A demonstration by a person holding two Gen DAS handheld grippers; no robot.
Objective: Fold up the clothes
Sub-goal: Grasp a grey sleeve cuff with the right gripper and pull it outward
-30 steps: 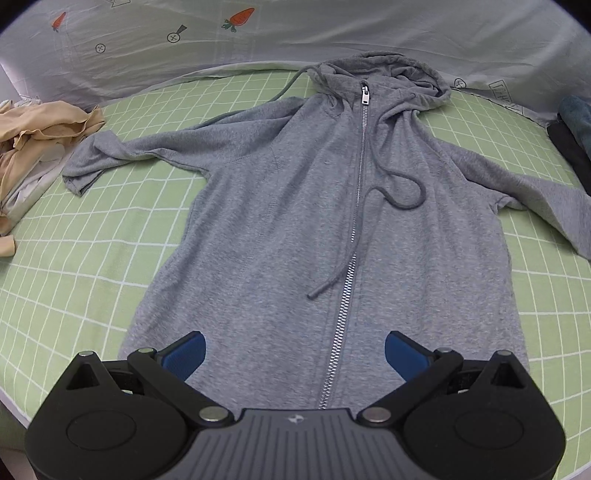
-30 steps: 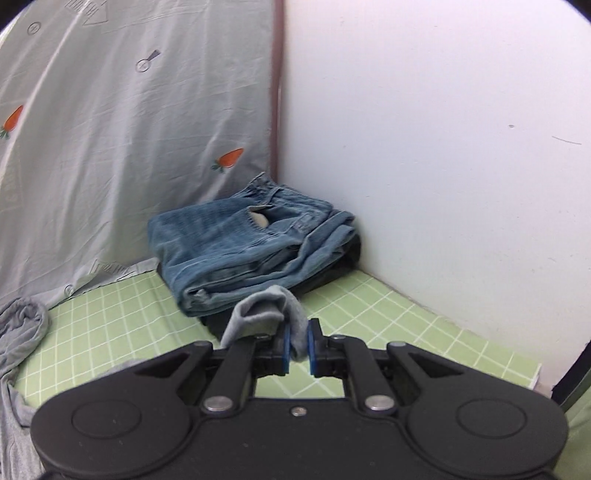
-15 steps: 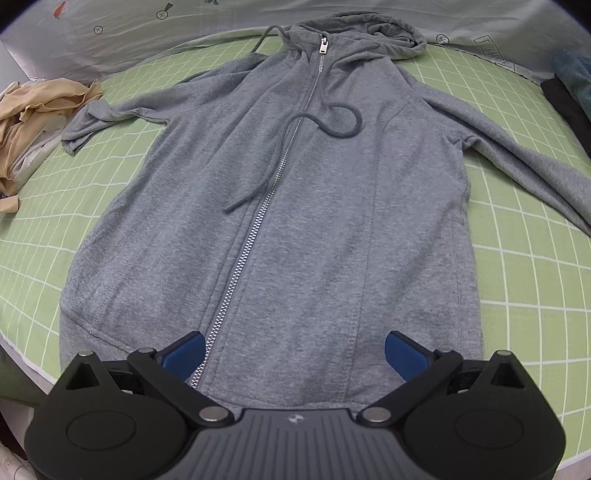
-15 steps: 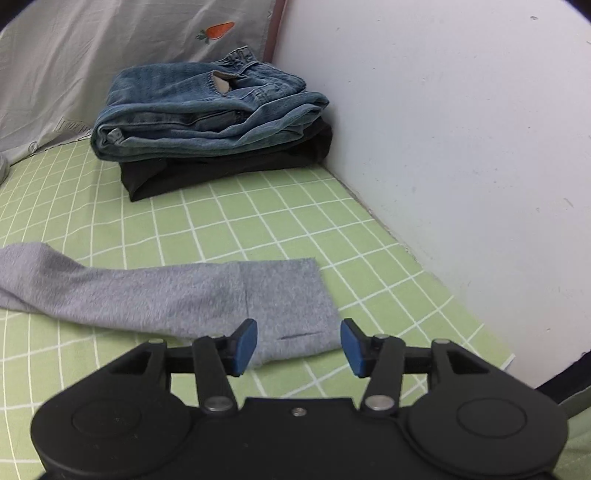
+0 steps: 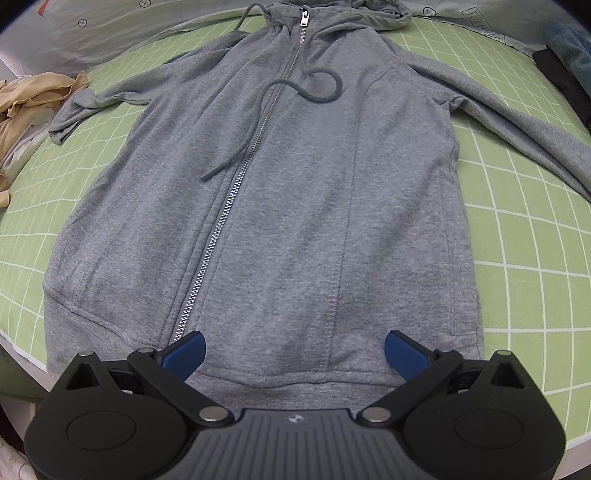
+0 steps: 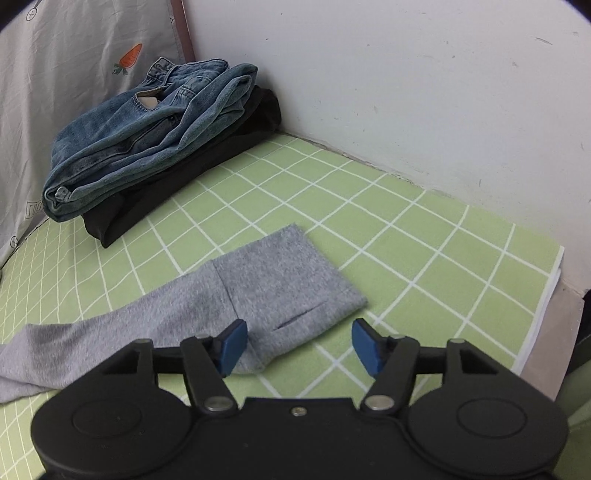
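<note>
A grey zip hoodie (image 5: 288, 184) lies flat and face up on the green checked sheet (image 5: 535, 258), hood at the far end, both sleeves spread out. My left gripper (image 5: 293, 350) is open and empty just above the hoodie's bottom hem. In the right wrist view the hoodie's right sleeve (image 6: 207, 306) lies flat on the sheet with its cuff (image 6: 291, 280) toward the wall. My right gripper (image 6: 299, 343) is open and empty right behind the cuff.
Folded blue jeans (image 6: 147, 129) sit on a folded black garment (image 6: 192, 173) in the corner by the white wall (image 6: 406, 74). Beige clothes (image 5: 26, 110) lie at the left edge. A grey carrot-print sheet (image 5: 110, 26) hangs behind. The bed edge (image 6: 546, 295) is near on the right.
My right gripper let go of the sleeve cuff, which now lies flat, and opened wider. My left gripper drew back toward the hoodie's bottom hem, still open.
</note>
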